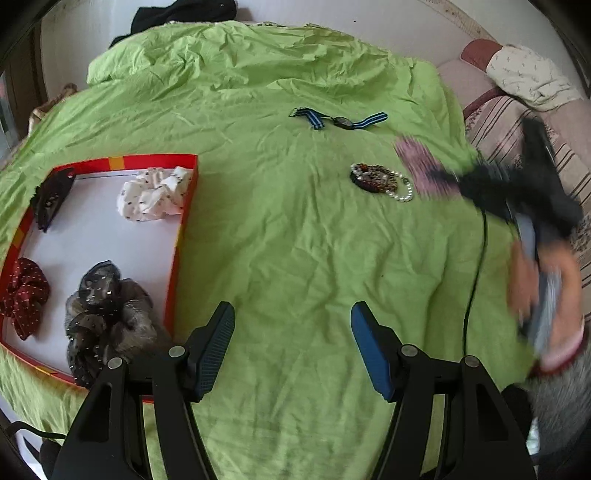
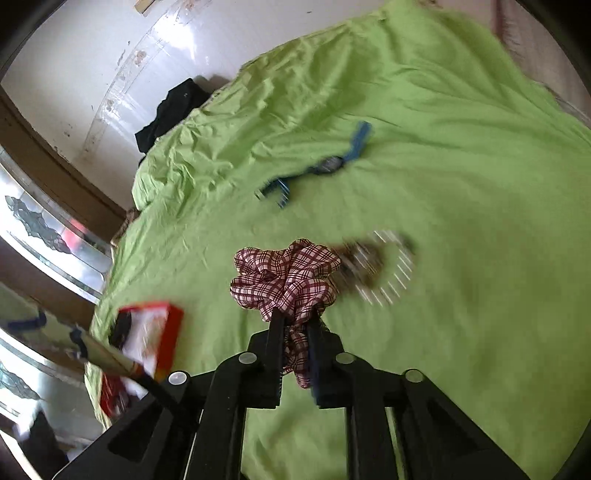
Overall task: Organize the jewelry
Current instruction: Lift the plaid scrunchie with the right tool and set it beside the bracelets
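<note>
left black two-finger gripper: jaws wide apart, holding nothing, low over the bed | right black two-finger gripper: jaws squeezed on a red-and-white checked cloth scrunchie | person's right hand: blurry, seems wrapped around the handle

Rumpled lime-green bedspread under daylight, white wall behind, striped cushions alongside, dark garment.
</note>
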`<state>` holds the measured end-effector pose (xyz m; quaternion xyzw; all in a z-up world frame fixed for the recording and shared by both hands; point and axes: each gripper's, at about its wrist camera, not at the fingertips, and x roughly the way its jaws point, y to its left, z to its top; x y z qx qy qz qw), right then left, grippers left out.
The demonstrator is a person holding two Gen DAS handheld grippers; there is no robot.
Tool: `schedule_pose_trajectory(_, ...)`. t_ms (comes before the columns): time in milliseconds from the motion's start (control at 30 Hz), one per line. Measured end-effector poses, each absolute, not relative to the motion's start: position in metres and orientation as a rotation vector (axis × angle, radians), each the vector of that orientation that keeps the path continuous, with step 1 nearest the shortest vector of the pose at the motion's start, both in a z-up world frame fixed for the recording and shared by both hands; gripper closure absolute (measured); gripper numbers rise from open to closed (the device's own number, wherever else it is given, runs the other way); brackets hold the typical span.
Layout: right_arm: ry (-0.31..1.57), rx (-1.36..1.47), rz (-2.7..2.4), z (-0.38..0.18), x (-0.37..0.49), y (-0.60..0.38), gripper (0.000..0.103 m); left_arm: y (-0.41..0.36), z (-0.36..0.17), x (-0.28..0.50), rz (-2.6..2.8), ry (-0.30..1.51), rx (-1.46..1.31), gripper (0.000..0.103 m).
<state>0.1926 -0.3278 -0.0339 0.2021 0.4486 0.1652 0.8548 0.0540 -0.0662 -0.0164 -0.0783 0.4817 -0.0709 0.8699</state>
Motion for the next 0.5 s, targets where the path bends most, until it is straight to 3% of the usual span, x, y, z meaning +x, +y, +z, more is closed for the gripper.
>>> schedule_pose_trajectory(33, 0.940, 0.414, 0.312, -0.039, 0.175, -0.335, 0.084, -0.069, -0.014, 0.057, -0.158, 1.014, -0.176, 0.039)
schedule_pose_trajectory(100, 0.929, 0.389, 0.248, -0.049, 0.153, -0.346, 0.053, -0.076, -0.009, 0.065, -0.176, 1.020, -0.191, 0.039)
schedule_pose_trajectory(167, 0.895, 0.372, 0.191, -0.059, 0.138, -0.354, 0.042, -0.085, -0.004, 0.076, -0.184, 1.020, -0.190, 0.039)
schedule_pose_trajectory(500, 0.847, 0.431, 0.134, -0.084, 0.137, -0.388, 0.042, -0.141, -0.013, 0.172, -0.201, 1.080, -0.146, 0.039)
